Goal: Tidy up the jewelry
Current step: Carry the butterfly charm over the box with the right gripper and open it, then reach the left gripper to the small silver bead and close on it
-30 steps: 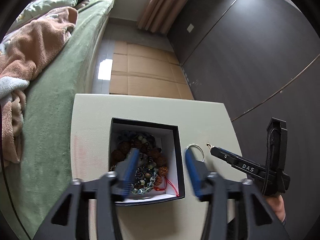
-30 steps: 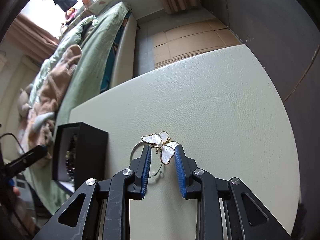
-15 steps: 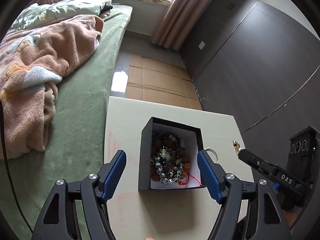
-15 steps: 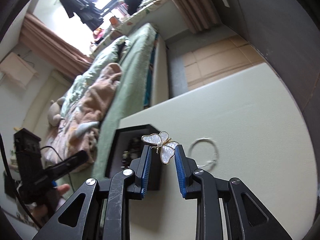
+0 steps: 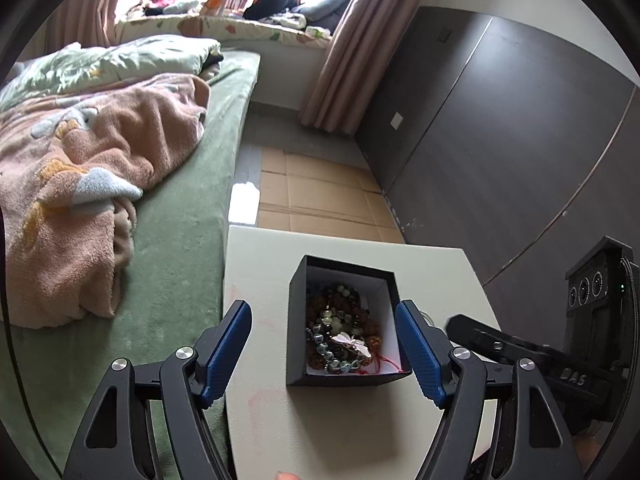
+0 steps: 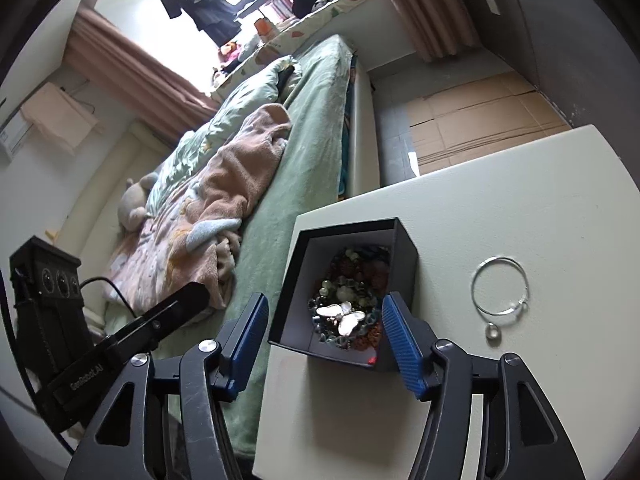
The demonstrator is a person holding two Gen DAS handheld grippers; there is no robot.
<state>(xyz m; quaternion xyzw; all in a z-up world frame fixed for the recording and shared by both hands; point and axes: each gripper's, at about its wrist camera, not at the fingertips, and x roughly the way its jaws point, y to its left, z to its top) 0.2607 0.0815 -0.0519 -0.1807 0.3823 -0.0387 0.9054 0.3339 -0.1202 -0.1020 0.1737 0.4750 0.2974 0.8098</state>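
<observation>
Left wrist view: black jewelry box (image 5: 344, 320), open-topped, stood on the pale tabletop (image 5: 432, 268); taken here as landmark. Inside it lay a heap of beaded bracelets (image 5: 340, 320), with a butterfly brooch (image 5: 352, 344) resting on top toward the box's near wall. Left gripper (image 5: 324, 348) hung above the box's near half, its jaws spread wide to either side of the box, holding nothing. Right of the box, part of the other tool's dark body showed; a green bed (image 5: 180, 240) with a pink blanket (image 5: 80, 184) lay to the box's left. Right wrist view: the same box (image 6: 348, 292) sat near the table edge beside the bed, brooch (image 6: 342, 318) lying flat on the beads. Right gripper (image 6: 322, 328) hovered over the box's near corner, jaws wide and empty, blue pads clear of the walls. A thin silver bangle (image 6: 500, 286) with a small pendant lay on the tabletop (image 6: 520, 200) to the right of the box, near it but not touching: the item left outside. Judgement: the brooch is placed; the bangle comes next. To do that well, lift straight up clear of the walls, move right of the box, narrow the jaws across the wire near the pendant, and pinch low, since thin wire lying flat is likely to slip.
</observation>
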